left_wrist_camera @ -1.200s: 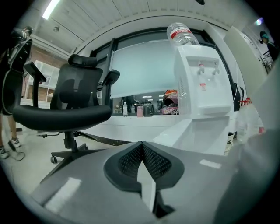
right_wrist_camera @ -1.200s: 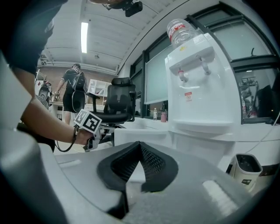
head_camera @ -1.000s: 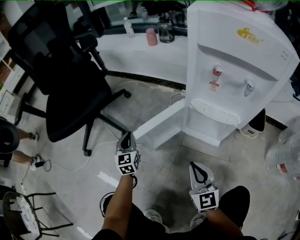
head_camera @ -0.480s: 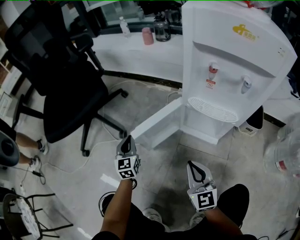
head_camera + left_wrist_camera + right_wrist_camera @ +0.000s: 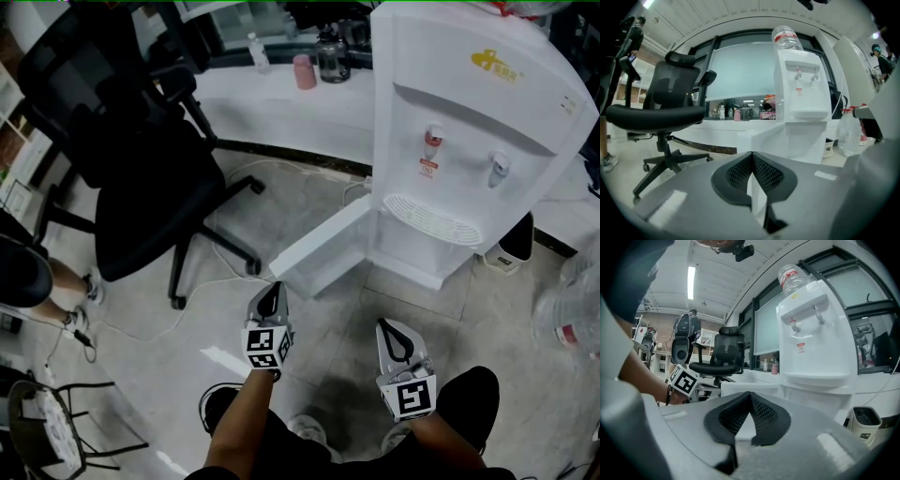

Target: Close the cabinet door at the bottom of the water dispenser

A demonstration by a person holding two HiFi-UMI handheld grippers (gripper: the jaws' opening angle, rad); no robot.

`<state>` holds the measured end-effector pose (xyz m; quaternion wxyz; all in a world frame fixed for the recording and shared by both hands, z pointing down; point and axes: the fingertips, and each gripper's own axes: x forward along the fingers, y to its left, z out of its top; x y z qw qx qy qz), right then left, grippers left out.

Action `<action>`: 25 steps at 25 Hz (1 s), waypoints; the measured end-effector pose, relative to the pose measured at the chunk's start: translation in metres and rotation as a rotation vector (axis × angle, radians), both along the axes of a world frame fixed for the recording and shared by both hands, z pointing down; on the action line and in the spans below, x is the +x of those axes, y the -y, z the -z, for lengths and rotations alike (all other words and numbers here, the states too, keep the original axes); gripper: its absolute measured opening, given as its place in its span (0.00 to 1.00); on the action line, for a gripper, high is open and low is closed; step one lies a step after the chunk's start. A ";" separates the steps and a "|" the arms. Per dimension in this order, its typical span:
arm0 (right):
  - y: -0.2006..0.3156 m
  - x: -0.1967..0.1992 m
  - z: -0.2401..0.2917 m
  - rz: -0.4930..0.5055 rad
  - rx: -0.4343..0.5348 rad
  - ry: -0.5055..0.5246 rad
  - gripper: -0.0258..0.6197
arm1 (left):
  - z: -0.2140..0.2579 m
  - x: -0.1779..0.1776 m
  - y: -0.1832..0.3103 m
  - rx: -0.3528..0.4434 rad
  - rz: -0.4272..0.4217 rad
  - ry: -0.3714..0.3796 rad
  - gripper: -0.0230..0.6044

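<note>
Grey, smooth floor with pale patches spreads below a long white bench (image 5: 281, 108). On the bench stand a clear bottle (image 5: 260, 53), a pink cup (image 5: 305, 73) and a clear jar with a dark lid (image 5: 333, 64); their contents cannot be made out. A black mesh-backed office chair (image 5: 141, 178) on a star base stands at the left.

At the upper right stands the water dispenser (image 5: 469, 112), a glossy white plastic box with a curved front. It has a yellow logo, a red tap (image 5: 433, 142), a pale grey tap (image 5: 499, 169) and a slotted drip tray (image 5: 431, 222). An upturned clear bottle with a red label (image 5: 787, 37) sits on top of it. Just beside its base is a small white bin (image 5: 514, 246), dark inside, and a clear plastic jug (image 5: 567, 319) shows at the right edge.

At the dispenser's foot the cabinet door (image 5: 323, 248), a flat white rectangular panel, stands swung wide open toward the chair. What the cabinet holds cannot be seen.

Left gripper (image 5: 271, 302) has its ribbed black jaws pressed together on nothing. Its tip is just beside the door's free end, and I cannot tell whether they touch. Right gripper (image 5: 397, 343), well apart from the door, likewise has its jaw tips together and holds nothing.
</note>
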<state>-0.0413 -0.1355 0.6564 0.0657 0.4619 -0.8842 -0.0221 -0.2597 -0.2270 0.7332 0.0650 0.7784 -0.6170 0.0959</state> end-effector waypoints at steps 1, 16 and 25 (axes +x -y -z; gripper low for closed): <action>0.001 0.000 0.001 -0.001 0.002 0.003 0.05 | 0.000 0.002 0.001 0.000 -0.009 0.017 0.07; -0.002 0.006 0.000 -0.018 0.001 0.003 0.05 | 0.001 -0.002 0.019 0.005 -0.021 -0.026 0.49; -0.005 0.007 0.001 -0.017 -0.003 -0.002 0.05 | 0.011 0.008 0.034 0.016 -0.085 0.003 0.48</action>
